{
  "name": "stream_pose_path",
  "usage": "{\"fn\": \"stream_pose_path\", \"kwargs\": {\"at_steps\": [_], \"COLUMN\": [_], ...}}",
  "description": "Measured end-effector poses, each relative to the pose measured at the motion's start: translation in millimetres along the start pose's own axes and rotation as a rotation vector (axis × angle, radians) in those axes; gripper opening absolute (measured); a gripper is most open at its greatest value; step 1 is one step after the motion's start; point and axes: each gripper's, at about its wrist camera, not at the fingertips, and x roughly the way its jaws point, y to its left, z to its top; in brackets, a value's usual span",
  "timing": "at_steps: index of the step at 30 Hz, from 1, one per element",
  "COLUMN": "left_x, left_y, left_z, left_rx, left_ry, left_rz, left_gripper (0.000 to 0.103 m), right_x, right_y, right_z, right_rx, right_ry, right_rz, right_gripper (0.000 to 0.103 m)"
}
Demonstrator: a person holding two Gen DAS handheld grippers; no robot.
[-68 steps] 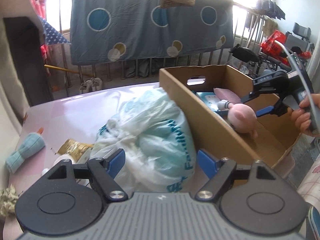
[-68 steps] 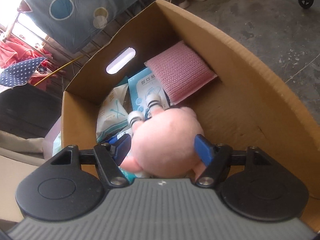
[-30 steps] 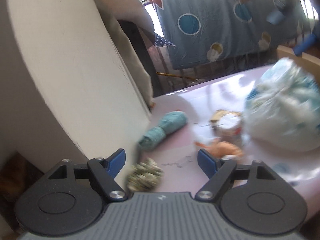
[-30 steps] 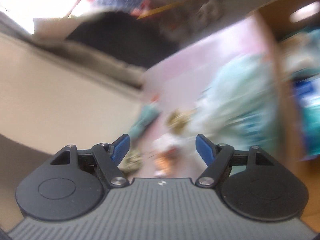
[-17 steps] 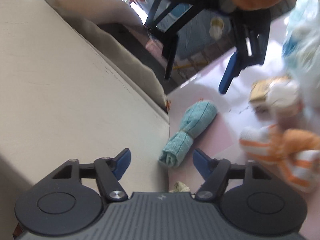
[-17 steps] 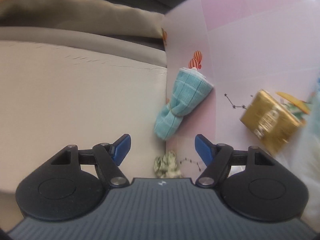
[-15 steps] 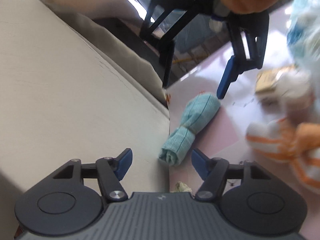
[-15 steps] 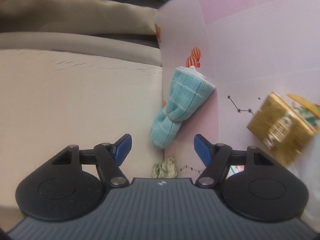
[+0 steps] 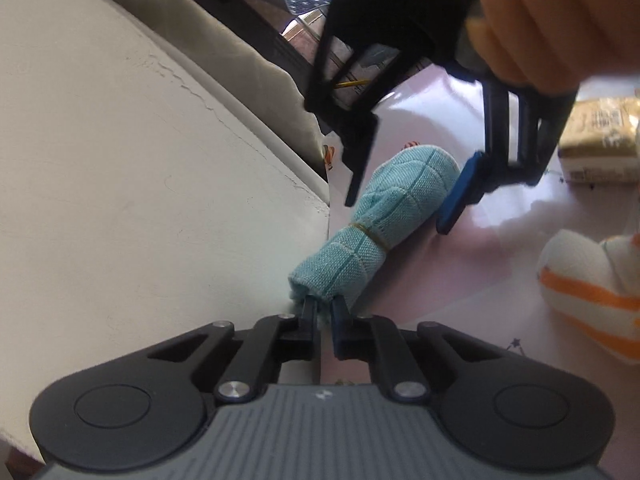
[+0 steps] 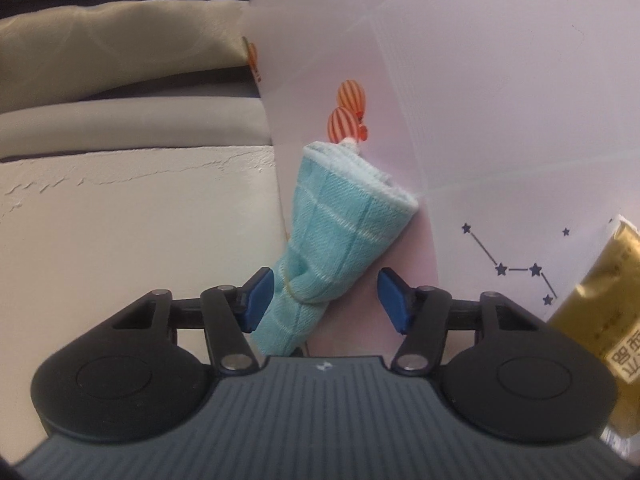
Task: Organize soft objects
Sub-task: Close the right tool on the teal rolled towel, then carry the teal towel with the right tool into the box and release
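Teal woven cloth, a rolled towel (image 9: pixel 376 226) tied with a band, lies on the pink bench (image 10: pixel 520 80) right against the cream wall (image 9: pixel 140 160). The left gripper (image 9: pixel 325 312) has its jaws pinched on the towel's near end. The right gripper (image 10: pixel 325 294) has its jaws open, straddling the towel around the band. With the wall this close, the right gripper's wall-side finger could scrape it, or closing could catch only a fold and let the roll slip out.

A glossy pink tabletop (image 9: pixel 500 216) carries a rolled teal cloth (image 9: pixel 376 224), a gold packet (image 9: pixel 600 140) far right, and an orange-striped plush (image 9: pixel 588 288) near right.
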Motion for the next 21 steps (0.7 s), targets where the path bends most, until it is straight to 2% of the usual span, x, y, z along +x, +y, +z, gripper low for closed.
{"fn": "stream_pose_path", "kwargs": {"at_steps": [5,7,8,11,16,21], "left_x": [-9.0,-16.0,-19.8,-39.4,-89.5,-152.0], "left_y": [-7.5,-8.9,-7.9,-4.3,9.7,23.0], "left_z": [1.4,1.0,1.0,1.2,-1.8,3.3], "left_rx": [0.019,0.019,0.02,0.024,-0.02,-0.051], "left_ry": [-0.023,-0.033,-0.039,-0.08,-0.15,-0.244], "left_rz": [-0.018,-0.024,-0.027,-0.021,-0.018,-0.026], "left_gripper": [0.006,0.006,0.006,0.006,0.006,0.006], "right_x": [0.7,0.3,-0.7,-11.0,-47.9,-104.7], "right_y": [-6.1,-6.7,-6.4,-0.3,17.7,28.4], "right_z": [1.4,0.8,-0.5,-7.9,-25.5,-52.4], "right_rx": [0.032,0.032,0.027,-0.012,-0.08,-0.134], "right_ry": [-0.01,-0.017,-0.021,-0.033,-0.047,-0.078], "right_rz": [0.019,0.015,0.01,0.014,0.042,0.097], "right_gripper": [0.044,0.034,0.026,0.018,0.016,0.015]}}
